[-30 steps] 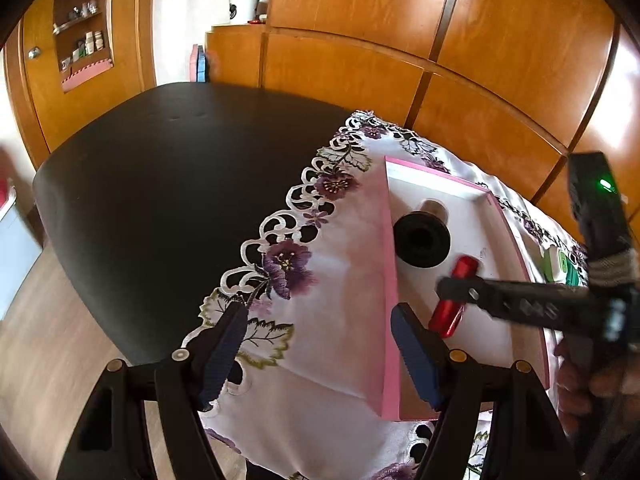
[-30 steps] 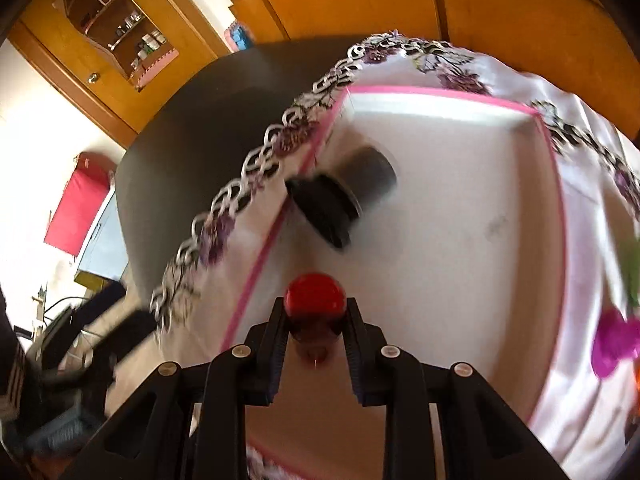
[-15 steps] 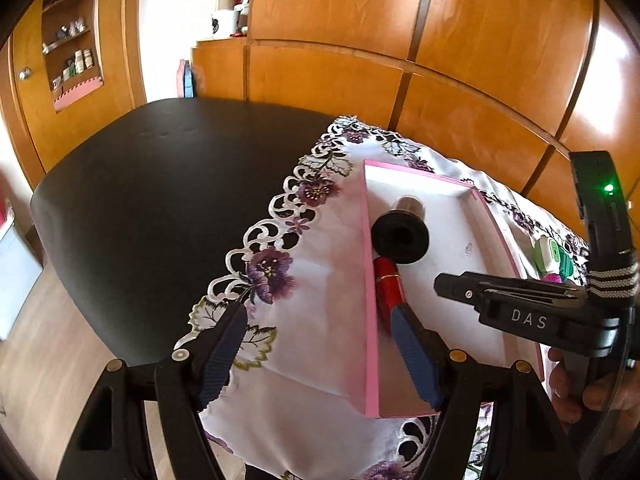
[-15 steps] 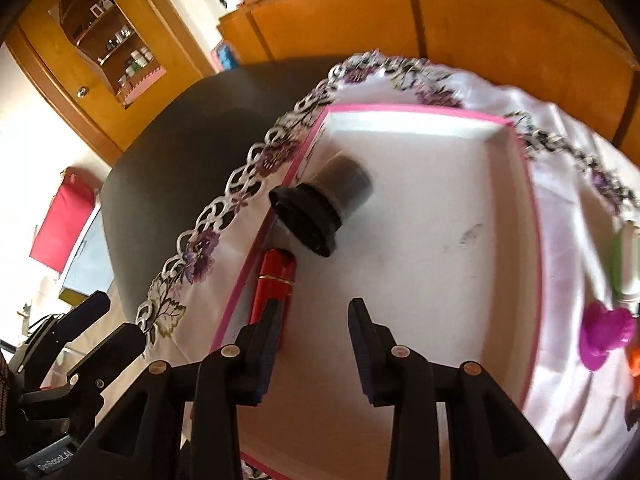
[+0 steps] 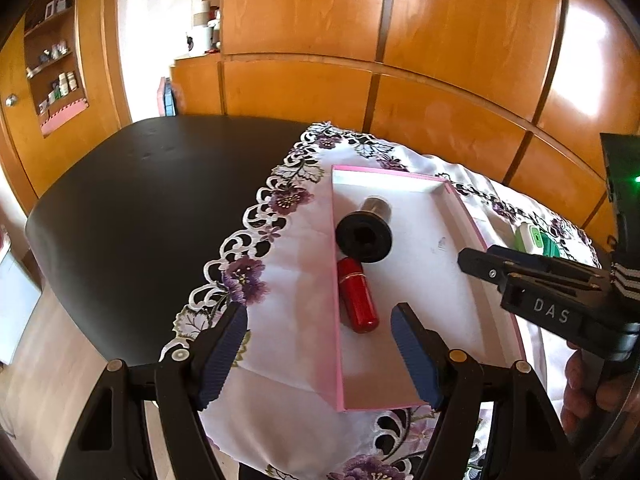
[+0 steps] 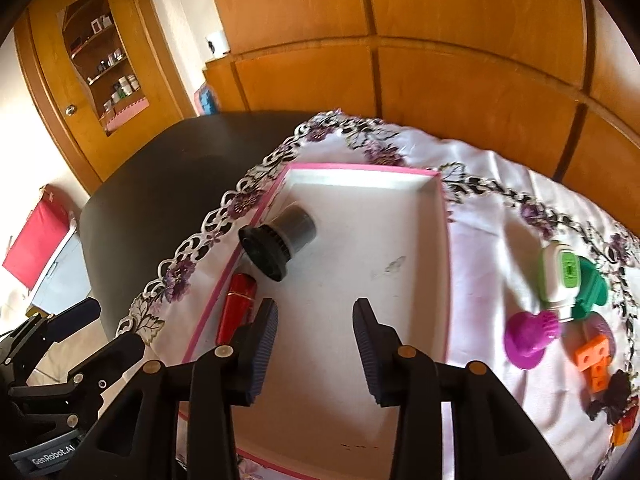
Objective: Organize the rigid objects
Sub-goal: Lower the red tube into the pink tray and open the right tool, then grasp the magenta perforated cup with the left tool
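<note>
A pink-rimmed white tray (image 5: pixel 460 200) (image 6: pixel 444 240) lies on a flowered white cloth. Inside it, along the left wall, lie a red cylinder (image 5: pixel 357 301) (image 6: pixel 236 308) and a black flanged cap with a grey neck (image 5: pixel 364 234) (image 6: pixel 276 242). My right gripper (image 6: pixel 316 338) hovers above the tray floor, its jaws opening with nothing between them; the red cylinder lies just left of its left finger. My left gripper (image 5: pixel 320 354) hangs open over the tray's near left wall, empty. The right gripper's body (image 5: pixel 540 288) reaches in from the right in the left wrist view.
Right of the tray on the cloth lie a white-and-green device (image 6: pixel 560 280), a green piece (image 6: pixel 592 288), a purple heart-shaped toy (image 6: pixel 528 336) and orange blocks (image 6: pixel 592 356). A bare black tabletop (image 5: pixel 140 208) extends left. Wooden wall panels (image 5: pixel 440 60) stand behind.
The right gripper let go of the red cylinder, which now lies in the tray by the left wall. The gripper lifted and drew back, its jaws widening. The left gripper shifted slightly.
</note>
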The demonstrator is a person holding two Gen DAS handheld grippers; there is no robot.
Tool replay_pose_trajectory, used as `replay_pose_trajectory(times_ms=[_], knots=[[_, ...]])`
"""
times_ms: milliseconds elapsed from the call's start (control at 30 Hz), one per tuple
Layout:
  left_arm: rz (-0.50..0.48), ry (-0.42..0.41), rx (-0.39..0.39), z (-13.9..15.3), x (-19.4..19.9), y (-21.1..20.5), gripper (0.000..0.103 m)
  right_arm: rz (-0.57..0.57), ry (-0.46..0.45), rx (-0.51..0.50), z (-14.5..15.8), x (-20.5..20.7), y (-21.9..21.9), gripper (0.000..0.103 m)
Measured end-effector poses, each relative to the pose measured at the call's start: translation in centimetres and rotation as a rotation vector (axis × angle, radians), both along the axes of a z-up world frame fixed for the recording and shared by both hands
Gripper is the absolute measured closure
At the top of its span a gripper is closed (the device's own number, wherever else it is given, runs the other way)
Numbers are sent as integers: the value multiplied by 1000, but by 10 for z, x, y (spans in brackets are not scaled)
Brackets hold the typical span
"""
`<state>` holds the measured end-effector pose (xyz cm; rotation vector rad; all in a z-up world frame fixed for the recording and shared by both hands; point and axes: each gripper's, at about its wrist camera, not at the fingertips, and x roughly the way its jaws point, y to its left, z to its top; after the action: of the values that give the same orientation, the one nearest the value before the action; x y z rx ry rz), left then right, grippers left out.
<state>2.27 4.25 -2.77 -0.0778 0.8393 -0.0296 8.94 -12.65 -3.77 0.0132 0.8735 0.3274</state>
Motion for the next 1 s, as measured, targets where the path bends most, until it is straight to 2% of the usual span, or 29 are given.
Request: replay_pose_trajectory(times_ms=[233, 533, 800, 1000], knots=[[-44, -2, 10, 3, -1, -15, 28, -87, -55, -3, 14, -9, -40, 64], [-103, -3, 29, 7, 1, -38, 28, -254, -130, -46, 35, -19, -124, 64], [-150, -11, 78, 9, 6, -66, 28, -468, -198, -127, 47, -32, -220, 62], [-213, -14, 105, 11, 12, -96, 28, -666, -226, -164, 35, -40, -295, 61]])
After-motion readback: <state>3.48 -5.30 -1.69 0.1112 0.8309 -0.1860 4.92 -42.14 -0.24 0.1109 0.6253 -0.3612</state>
